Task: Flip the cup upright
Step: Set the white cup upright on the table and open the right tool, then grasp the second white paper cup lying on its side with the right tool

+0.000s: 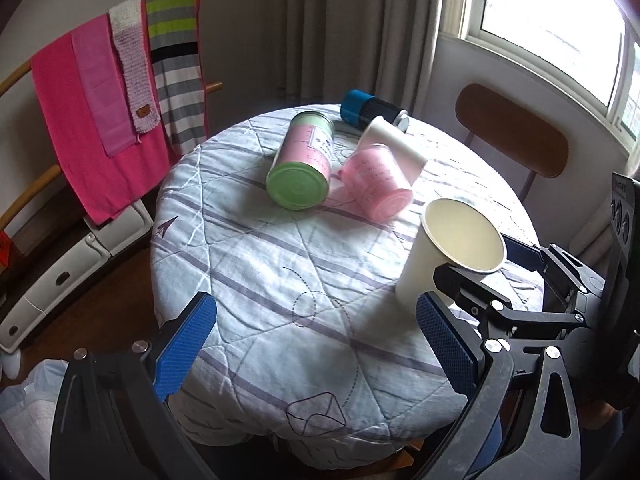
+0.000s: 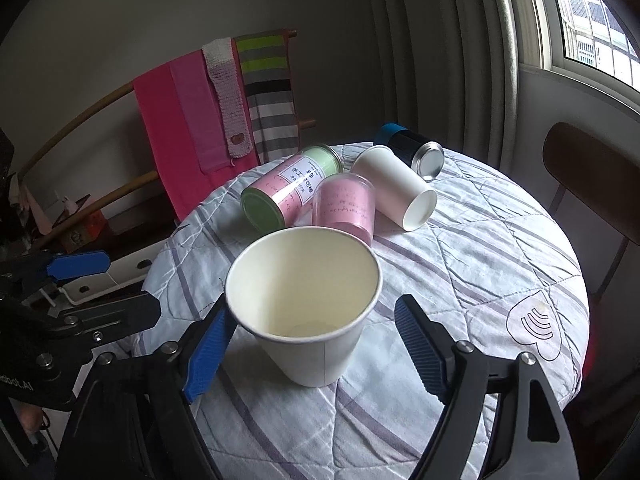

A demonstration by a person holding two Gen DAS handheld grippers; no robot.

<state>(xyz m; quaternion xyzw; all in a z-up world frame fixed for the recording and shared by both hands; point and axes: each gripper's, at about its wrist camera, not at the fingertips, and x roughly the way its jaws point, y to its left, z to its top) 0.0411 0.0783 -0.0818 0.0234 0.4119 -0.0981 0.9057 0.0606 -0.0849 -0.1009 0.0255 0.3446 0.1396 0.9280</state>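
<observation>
A white paper cup (image 2: 308, 308) stands upright on the round table, mouth up; it also shows in the left wrist view (image 1: 452, 248). My right gripper (image 2: 316, 344) is open, its blue pads either side of the cup with a gap on the right pad's side. My left gripper (image 1: 316, 340) is open and empty over the table's near edge, left of the cup. A second white paper cup (image 2: 396, 192) lies on its side at the back, also seen in the left wrist view (image 1: 394, 140).
A pink-and-green can (image 1: 302, 160), a pink cup (image 1: 378, 182) and a black-and-blue canister (image 1: 372, 110) lie on their sides on the quilted cloth (image 1: 260, 264). A towel rack (image 1: 120, 92) stands left, a chair (image 1: 512, 128) right by the window.
</observation>
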